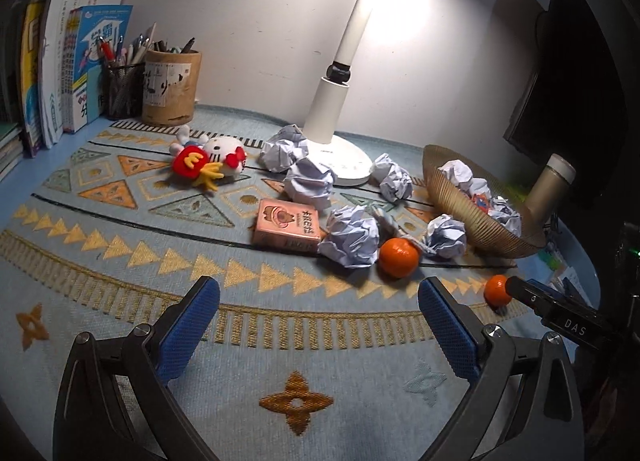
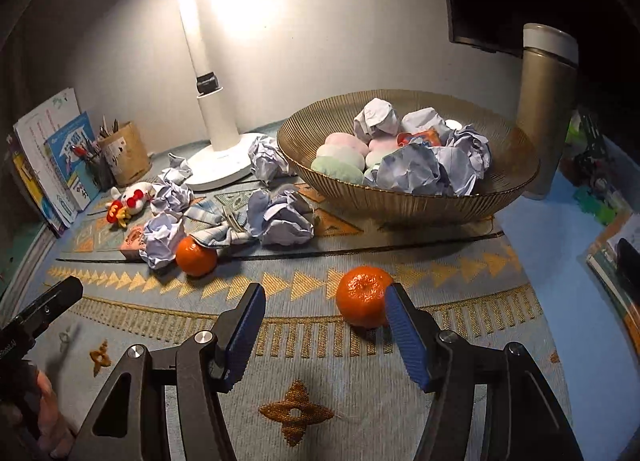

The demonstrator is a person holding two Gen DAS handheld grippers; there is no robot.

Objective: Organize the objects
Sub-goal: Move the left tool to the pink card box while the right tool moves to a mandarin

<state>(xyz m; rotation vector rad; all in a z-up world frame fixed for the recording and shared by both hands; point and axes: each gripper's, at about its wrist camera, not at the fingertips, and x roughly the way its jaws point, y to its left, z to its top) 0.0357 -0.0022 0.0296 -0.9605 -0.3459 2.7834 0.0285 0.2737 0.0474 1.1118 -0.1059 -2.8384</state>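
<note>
Blue-padded fingers of the right gripper (image 2: 325, 303) stand spread wide above the patterned mat (image 2: 360, 413), its right finger just at the side of a near mandarin (image 2: 362, 301) and pinching nothing. Farther back, a second mandarin (image 2: 196, 256) lies against a crumpled paper ball (image 2: 162, 239). More paper balls (image 2: 280, 217) are scattered toward the white lamp base (image 2: 224, 165), and others fill the gold ribbed bowl (image 2: 400, 201). On the left wrist view, the left gripper (image 1: 319, 297) is likewise spread and empty over the mat, with a pink card box (image 1: 287, 226) and a plush toy (image 1: 210, 163) lying beyond it.
</note>
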